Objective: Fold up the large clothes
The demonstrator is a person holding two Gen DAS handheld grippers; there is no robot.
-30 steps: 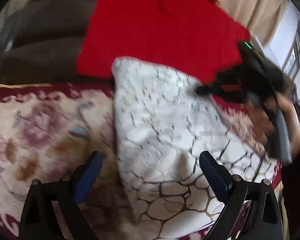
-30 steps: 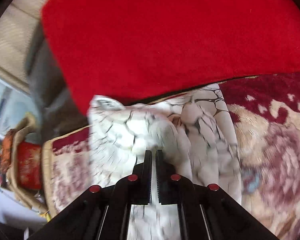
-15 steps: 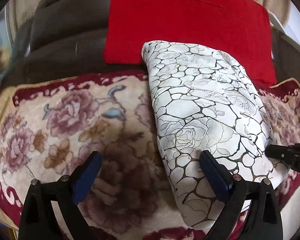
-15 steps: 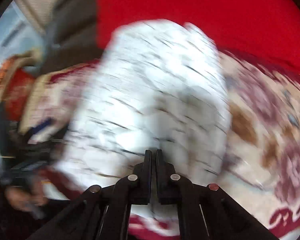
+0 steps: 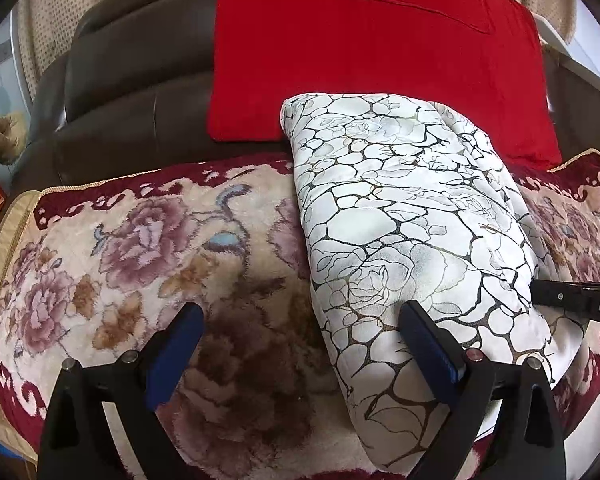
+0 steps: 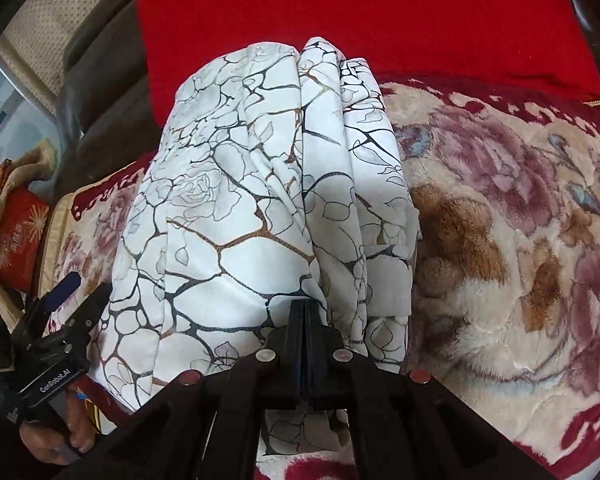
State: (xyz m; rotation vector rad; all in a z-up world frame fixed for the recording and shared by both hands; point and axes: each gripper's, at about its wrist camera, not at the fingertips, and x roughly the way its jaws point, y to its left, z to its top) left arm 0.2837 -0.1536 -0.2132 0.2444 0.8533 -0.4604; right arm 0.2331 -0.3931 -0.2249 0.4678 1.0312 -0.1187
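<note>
A white garment (image 5: pixel 400 216) printed with dark crackle lines and roses lies as a long folded bundle on the floral plush sofa cover (image 5: pixel 140 248). It runs from the red cushion towards me. My left gripper (image 5: pixel 300 312) is open. Its blue-padded fingers (image 5: pixel 176 348) straddle the garment's near left edge, one over the cover and one on the cloth. In the right wrist view the garment (image 6: pixel 236 200) shows several lengthwise folds that gather at my right gripper (image 6: pixel 304 304), which is shut on the cloth at the near end. The left gripper (image 6: pixel 82 292) sits beside the garment's left side.
A large red cushion (image 5: pixel 360 52) leans on the brown leather sofa back (image 5: pixel 132 92) right behind the garment. A red box (image 6: pixel 18 236) stands off the cover's left end. A hand (image 6: pixel 52 436) holds the left gripper's handle. Bare floral cover (image 6: pixel 520 240) spreads right of the garment.
My right gripper came from the garment's far end by the cushion to its near end. The garment went from a wide spread to a narrower long bundle. The left gripper stayed about in place.
</note>
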